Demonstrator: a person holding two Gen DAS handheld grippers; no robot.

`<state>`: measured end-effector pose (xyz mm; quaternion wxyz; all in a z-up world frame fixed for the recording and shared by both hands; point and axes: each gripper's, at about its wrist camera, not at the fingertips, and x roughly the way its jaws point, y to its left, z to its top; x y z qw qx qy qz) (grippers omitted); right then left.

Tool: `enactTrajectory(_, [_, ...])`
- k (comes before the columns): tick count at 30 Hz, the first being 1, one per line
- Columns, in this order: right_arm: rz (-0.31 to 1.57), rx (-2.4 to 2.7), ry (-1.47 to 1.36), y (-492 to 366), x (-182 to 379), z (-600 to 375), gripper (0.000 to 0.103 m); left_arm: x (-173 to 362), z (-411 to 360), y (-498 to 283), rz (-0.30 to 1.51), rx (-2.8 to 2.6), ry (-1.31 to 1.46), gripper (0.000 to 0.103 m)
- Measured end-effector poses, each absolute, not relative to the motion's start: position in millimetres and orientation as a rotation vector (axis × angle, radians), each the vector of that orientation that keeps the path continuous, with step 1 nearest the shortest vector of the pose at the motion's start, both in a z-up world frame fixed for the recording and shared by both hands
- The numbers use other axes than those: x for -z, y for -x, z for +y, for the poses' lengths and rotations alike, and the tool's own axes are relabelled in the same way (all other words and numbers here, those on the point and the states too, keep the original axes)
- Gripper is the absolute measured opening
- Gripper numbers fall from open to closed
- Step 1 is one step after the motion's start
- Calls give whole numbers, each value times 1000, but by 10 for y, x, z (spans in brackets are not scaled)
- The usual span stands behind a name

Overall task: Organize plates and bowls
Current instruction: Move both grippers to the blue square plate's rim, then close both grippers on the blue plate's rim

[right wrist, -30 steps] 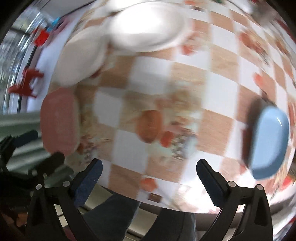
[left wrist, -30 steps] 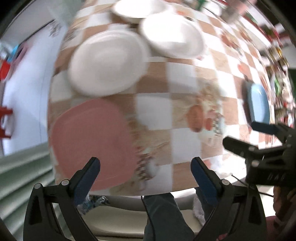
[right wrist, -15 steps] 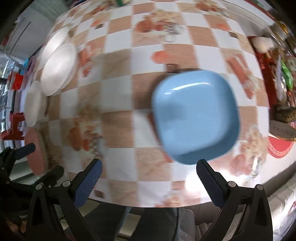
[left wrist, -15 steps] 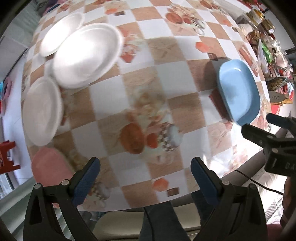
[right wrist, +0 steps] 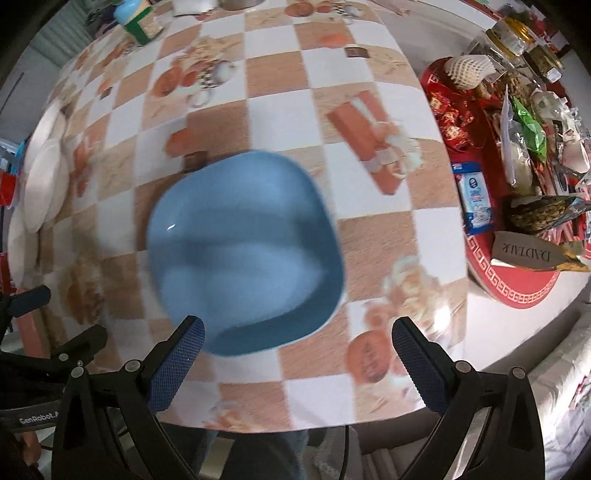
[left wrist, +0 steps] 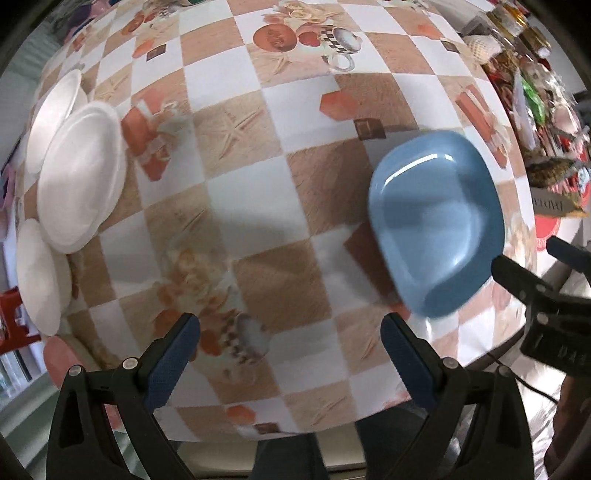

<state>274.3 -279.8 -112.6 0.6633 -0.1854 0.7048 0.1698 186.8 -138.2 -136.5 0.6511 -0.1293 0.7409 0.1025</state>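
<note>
A blue squarish plate point(right wrist: 243, 247) lies on the checked tablecloth point(right wrist: 280, 92), just ahead of my right gripper point(right wrist: 297, 350), which is open and empty above the near table edge. The same blue plate point(left wrist: 439, 225) sits at the right in the left wrist view. My left gripper point(left wrist: 290, 354) is open and empty over the near middle of the table. White round plates point(left wrist: 79, 173) overlap along the left side, with another white plate point(left wrist: 38, 277) nearer. A pink plate point(left wrist: 59, 360) peeks out at the near left corner.
A red tray point(right wrist: 517, 284) heaped with snack packets and jars fills the right end of the table. A green-lidded jar point(right wrist: 138, 20) stands at the far side. A person's legs point(right wrist: 258, 454) show below the table edge. A red stool point(left wrist: 13, 317) stands at the left.
Both views have swung to the right across the table. The blue plate now sits nearer and more central before the right gripper; the white and pink plates have slid to the left edge.
</note>
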Motion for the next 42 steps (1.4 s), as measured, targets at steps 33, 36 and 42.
enactTrajectory(33, [1624,-570,584,-3007,1583,-2685,47,2080,-1310,-2237,1719,-277,366,80])
enactTrajectory(36, [1642,-583,565,-2944,1582,-2657,35,2050,-1270,-2056,1717,-271,354,79])
enactTrajectory(42, [1705,-662,490,-2608,1577,-2491,30,2020,-995,-1656,1708,-300,324,75])
